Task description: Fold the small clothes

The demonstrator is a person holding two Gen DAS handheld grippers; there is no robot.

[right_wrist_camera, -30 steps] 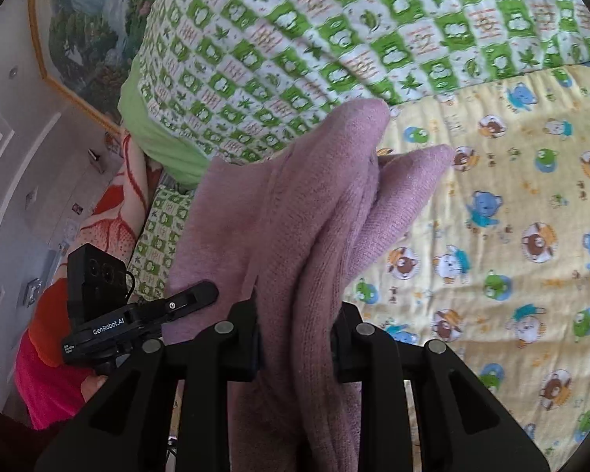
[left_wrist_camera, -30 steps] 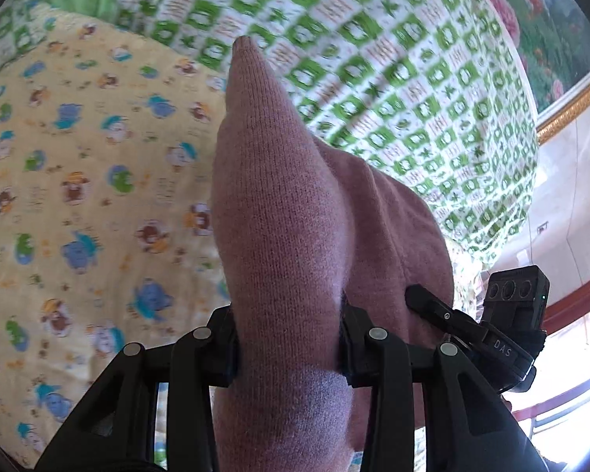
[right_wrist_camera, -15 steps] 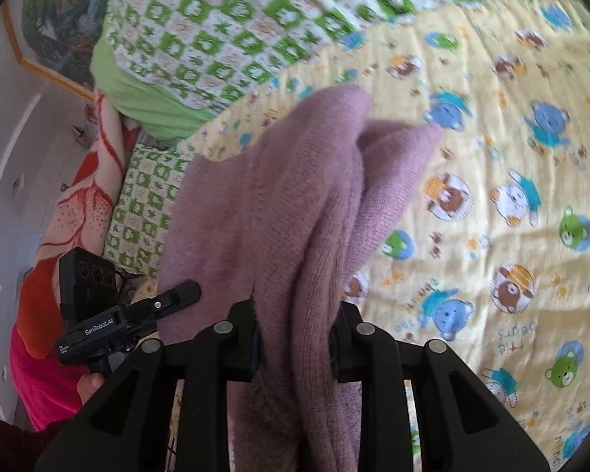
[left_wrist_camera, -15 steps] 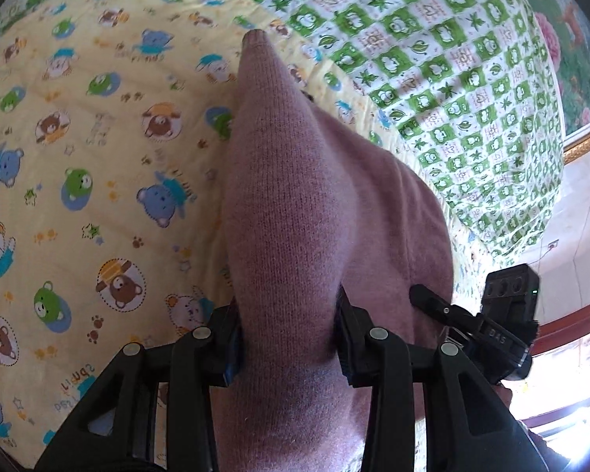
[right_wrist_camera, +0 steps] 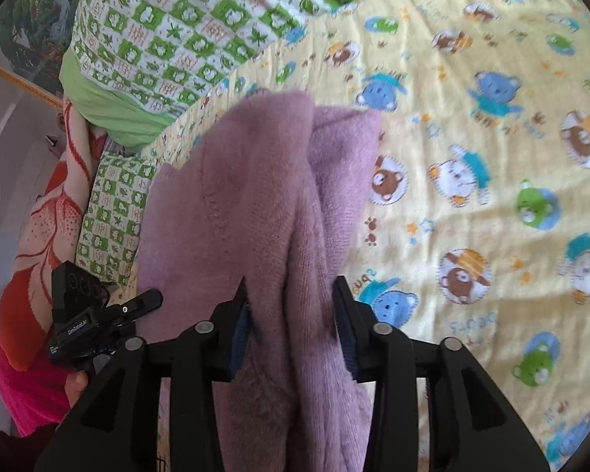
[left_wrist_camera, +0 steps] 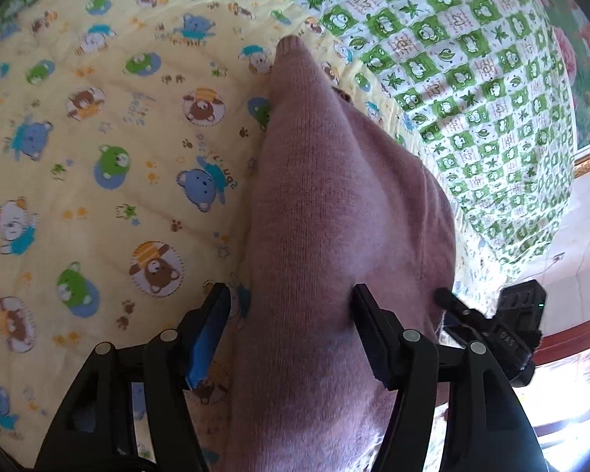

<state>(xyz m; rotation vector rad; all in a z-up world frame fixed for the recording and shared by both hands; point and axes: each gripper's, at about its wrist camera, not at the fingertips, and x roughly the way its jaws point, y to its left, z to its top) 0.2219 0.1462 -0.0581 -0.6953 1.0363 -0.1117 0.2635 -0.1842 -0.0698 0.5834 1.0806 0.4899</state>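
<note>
- Left wrist view: pink knit garment lying bunched on the yellow bear-print bedsheet, no longer pinched as half a second ago.
- Left gripper now spread open around it, blue pad clear of cloth.
- Right gripper likewise parted, garment loose between.
- Probably released after a fold; regrasp next.

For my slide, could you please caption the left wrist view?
Left gripper open around pink knit garment above bear-print quilt.
</note>
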